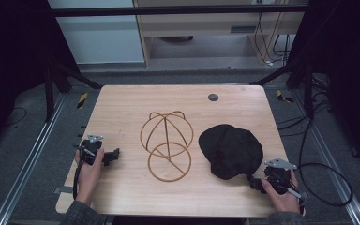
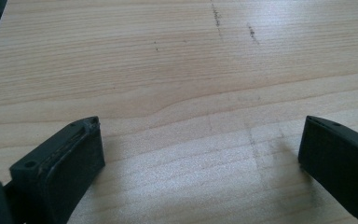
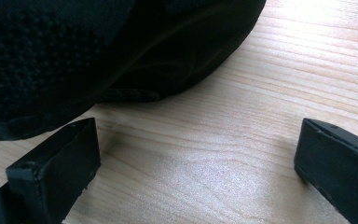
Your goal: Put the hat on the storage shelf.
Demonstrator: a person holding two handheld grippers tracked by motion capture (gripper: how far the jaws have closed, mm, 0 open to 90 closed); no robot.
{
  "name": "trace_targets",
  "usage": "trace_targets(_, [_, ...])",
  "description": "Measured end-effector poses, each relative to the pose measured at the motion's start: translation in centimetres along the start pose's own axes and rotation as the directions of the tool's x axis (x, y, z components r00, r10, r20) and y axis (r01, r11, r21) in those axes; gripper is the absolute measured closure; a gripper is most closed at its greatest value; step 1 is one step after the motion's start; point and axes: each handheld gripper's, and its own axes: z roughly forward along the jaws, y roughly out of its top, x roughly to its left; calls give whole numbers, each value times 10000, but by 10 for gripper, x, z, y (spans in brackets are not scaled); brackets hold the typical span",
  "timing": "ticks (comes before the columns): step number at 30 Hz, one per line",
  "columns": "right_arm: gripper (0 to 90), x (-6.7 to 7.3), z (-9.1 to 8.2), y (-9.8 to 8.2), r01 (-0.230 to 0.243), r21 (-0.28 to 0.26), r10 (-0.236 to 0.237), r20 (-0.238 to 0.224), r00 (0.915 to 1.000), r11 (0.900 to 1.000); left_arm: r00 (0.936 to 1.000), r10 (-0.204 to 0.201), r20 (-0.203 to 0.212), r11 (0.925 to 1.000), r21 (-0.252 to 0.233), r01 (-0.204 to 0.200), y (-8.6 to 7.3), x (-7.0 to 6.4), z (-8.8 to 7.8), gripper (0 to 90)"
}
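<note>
Right gripper (image 1: pixel 258 183): matt black blocky jaws standing wide apart over bare wood, gripping nothing, sitting at the near right edge just beside the cap. Left gripper (image 1: pixel 114 156): same build, jaws spread wide and empty, resting at the near left, well apart from the other items. Black cap (image 1: pixel 231 150): soft fabric, part pebbled knit, part smooth, lying crumpled right of centre. Wire stand (image 1: pixel 167 145): copper-coloured rod, domed cage over a round crossed base, lying at centre. Table (image 1: pixel 122 103): pale wood-grain top, faintly scuffed, bearing a small dark disc (image 1: pixel 213 97) near the far edge. No legible writing showing.
</note>
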Motion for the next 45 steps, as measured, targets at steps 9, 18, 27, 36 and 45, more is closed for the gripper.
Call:
trace_targets(9, [77,-2,-12,2,2,169,5,-401,9992,9999,9999,-102,-122,9999,3,102,-1,-1,-1,0])
trace_targets(18, [104,0,-51,21,582,45,-582,-109,9982,9983,9997,-192,-179,9998,-7,192,-2,-2,-2,0])
trace_targets(27, [127,-5,-80,43,497,-108,-500,-259,9984,9987,9995,-225,-218,9997,-1,225,-2,-3,-2,0])
trace_targets(36, [127,11,-94,80,1325,115,-1318,-464,9902,9911,9995,-222,-215,9998,6,223,-3,-4,-3,0])
trace_targets(45, [143,25,-96,109,1731,399,-1684,-1005,9806,9841,9995,-221,-208,9998,2,221,-3,-4,-3,0])
